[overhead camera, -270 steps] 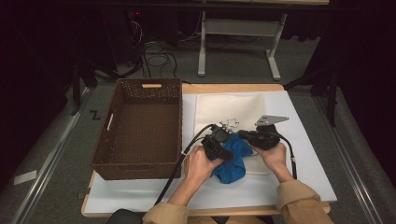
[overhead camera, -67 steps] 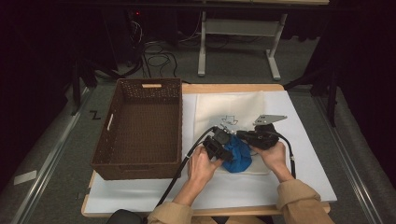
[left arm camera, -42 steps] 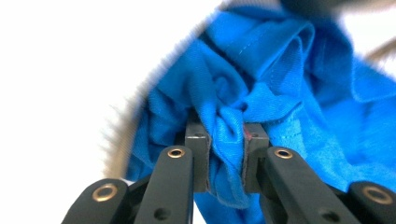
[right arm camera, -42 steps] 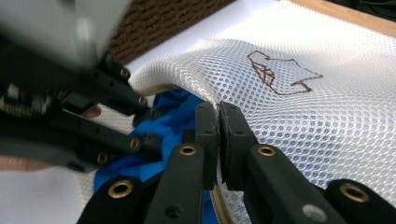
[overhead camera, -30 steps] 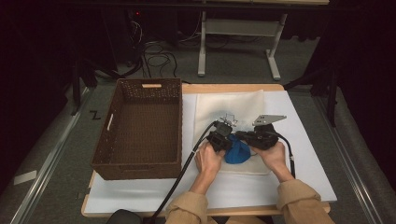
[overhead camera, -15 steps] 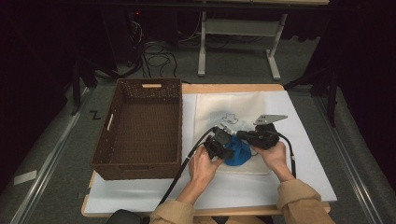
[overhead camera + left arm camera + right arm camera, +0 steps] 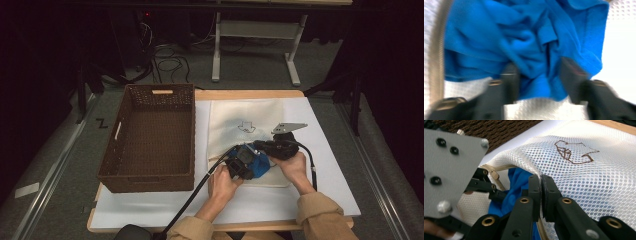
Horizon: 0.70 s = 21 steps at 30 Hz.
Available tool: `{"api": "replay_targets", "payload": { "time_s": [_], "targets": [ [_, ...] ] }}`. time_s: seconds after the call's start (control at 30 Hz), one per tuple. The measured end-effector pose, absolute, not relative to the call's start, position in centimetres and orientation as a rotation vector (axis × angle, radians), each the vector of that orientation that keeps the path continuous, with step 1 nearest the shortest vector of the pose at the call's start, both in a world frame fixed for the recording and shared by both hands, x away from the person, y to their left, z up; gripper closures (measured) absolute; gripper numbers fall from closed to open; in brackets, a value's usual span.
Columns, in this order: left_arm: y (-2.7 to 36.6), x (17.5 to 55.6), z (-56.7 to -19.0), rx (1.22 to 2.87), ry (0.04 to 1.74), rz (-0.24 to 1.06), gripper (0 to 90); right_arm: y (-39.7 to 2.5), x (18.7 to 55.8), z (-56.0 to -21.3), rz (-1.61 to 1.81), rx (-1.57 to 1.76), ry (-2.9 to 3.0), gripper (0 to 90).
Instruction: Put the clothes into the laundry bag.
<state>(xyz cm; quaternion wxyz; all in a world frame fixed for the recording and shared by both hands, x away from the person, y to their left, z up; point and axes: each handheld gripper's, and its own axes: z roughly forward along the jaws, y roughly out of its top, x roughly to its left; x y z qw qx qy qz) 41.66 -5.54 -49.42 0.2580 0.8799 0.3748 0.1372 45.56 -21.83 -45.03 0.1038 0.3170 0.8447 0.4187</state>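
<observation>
A white mesh bag (image 7: 245,120) with a brown stitched emblem lies flat on the table. My right gripper (image 7: 541,178) is shut on the upper layer of the mesh bag (image 7: 586,175) at its mouth and lifts it. A crumpled blue cloth (image 7: 260,166) sits in that mouth, partly under the mesh. My left gripper (image 7: 540,68) presses into the blue cloth (image 7: 524,37); its jaws stand apart with a bunched fold between them. In the high view, the left gripper (image 7: 248,161) and the right gripper (image 7: 272,148) are close together over the bag's near edge.
A brown wicker basket (image 7: 145,176) stands left of the bag on the white table cover (image 7: 150,210). The bag's tan zip edge (image 7: 436,62) runs beside the cloth. A grey plate (image 7: 451,167) blocks the left of the right gripper view.
The blue cloth has gone from lying spread in front of the bag to sitting mostly inside its mouth. The left gripper has shifted slightly right, into the cloth. The right gripper has kept its hold.
</observation>
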Motion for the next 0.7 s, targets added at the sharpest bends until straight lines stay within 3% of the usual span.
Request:
{"api": "replay_targets", "payload": {
  "time_s": [0.13,0.7],
  "targets": [
    [-4.8,42.6,-49.3,2.353,1.065,0.315,84.0,-21.8,45.6,-45.2,1.229,0.936,2.500,87.7],
    [-4.4,46.0,-48.8,2.144,1.223,0.385,85.4,-21.7,45.5,-44.9,1.246,0.923,2.496,87.8]
  ]
}}
